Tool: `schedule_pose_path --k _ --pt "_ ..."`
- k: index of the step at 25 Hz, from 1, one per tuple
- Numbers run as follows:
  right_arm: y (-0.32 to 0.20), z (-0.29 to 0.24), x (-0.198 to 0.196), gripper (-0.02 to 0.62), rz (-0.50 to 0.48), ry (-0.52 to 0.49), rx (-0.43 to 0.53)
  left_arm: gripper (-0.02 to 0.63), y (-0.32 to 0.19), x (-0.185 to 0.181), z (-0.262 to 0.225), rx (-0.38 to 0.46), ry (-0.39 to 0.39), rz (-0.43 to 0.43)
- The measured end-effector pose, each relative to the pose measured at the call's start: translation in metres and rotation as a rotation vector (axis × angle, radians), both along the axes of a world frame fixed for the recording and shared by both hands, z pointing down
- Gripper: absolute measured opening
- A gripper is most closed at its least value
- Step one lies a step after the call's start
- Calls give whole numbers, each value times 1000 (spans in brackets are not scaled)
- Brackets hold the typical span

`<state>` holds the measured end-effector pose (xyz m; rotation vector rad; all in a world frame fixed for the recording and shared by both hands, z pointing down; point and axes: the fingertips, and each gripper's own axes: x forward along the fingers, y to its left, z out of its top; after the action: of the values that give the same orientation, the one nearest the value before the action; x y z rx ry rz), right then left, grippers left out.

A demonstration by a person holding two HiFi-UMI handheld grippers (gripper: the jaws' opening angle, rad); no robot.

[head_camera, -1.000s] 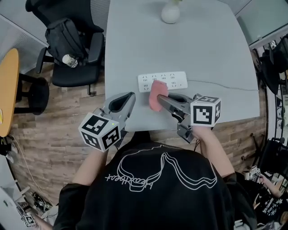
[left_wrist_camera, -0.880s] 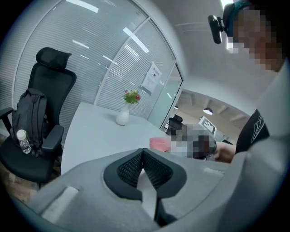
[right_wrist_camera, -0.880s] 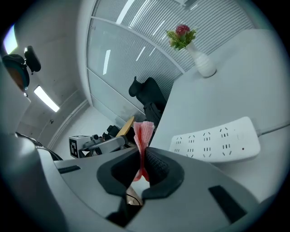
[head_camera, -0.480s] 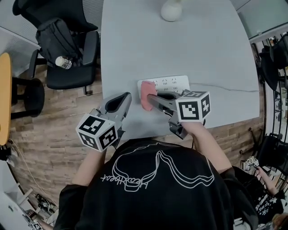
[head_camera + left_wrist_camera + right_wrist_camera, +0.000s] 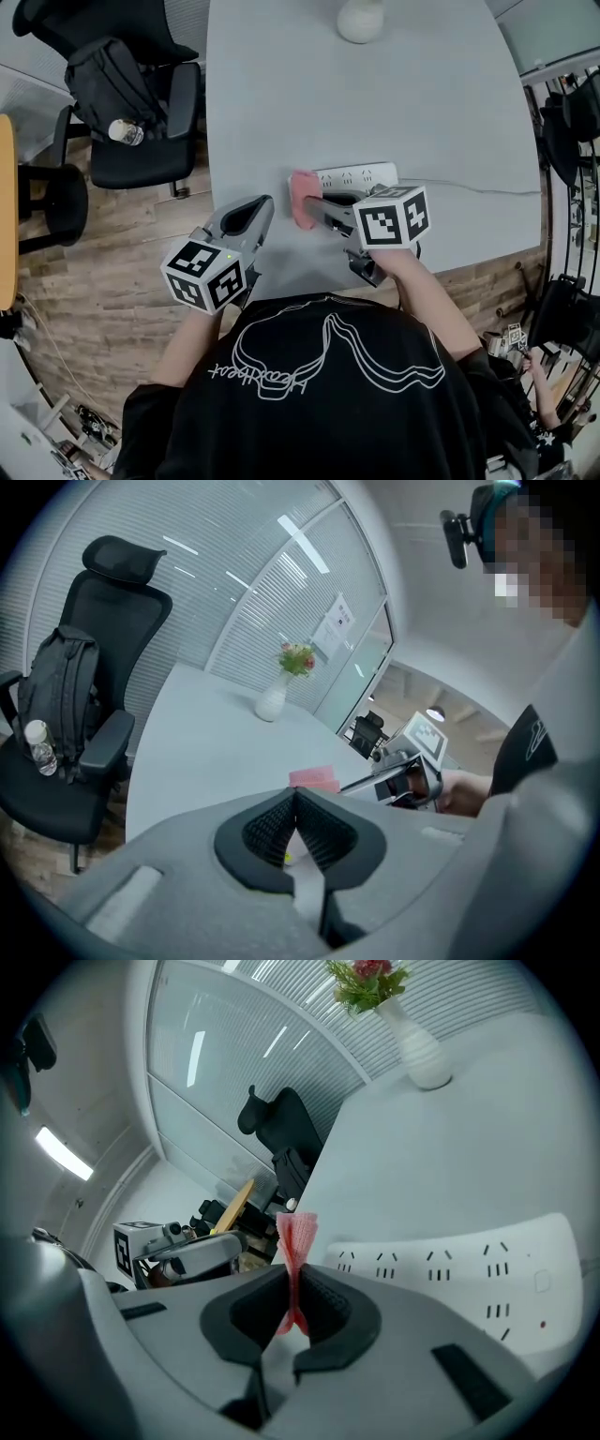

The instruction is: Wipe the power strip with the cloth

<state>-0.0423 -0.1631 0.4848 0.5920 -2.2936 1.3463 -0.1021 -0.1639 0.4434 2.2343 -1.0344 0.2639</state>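
A white power strip [image 5: 358, 175] [image 5: 450, 1265] lies on the grey table [image 5: 375, 103] near its front edge, its cable [image 5: 478, 185] running off to the right. My right gripper [image 5: 312, 206] [image 5: 296, 1302] is shut on a folded pink cloth [image 5: 301, 195] [image 5: 296, 1246], which rests at the strip's left end. The pink cloth [image 5: 314, 778] also shows in the left gripper view, beyond the jaws. My left gripper [image 5: 260, 208] [image 5: 295, 832] is shut and empty. It hovers by the table's front left corner, left of the cloth.
A white vase [image 5: 360, 19] [image 5: 417, 1049] [image 5: 273, 703] with flowers stands at the table's far edge. A black office chair [image 5: 141, 103] [image 5: 75, 742] holding a backpack and a bottle [image 5: 122, 132] sits left of the table. Wooden floor [image 5: 94, 281] lies below.
My right gripper has carried the pink cloth leftward along the power strip, from near its middle to its left end. The left gripper has barely moved.
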Motion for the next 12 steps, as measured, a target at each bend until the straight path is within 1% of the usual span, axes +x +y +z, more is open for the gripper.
schedule_pose_path --k 6,12 --pt "-7 15 -7 32 -22 61 -10 11 -10 -9 10 -27 6 -6" --pt "-8 26 -10 32 -27 99 -35 11 -11 -13 19 -49 1 3"
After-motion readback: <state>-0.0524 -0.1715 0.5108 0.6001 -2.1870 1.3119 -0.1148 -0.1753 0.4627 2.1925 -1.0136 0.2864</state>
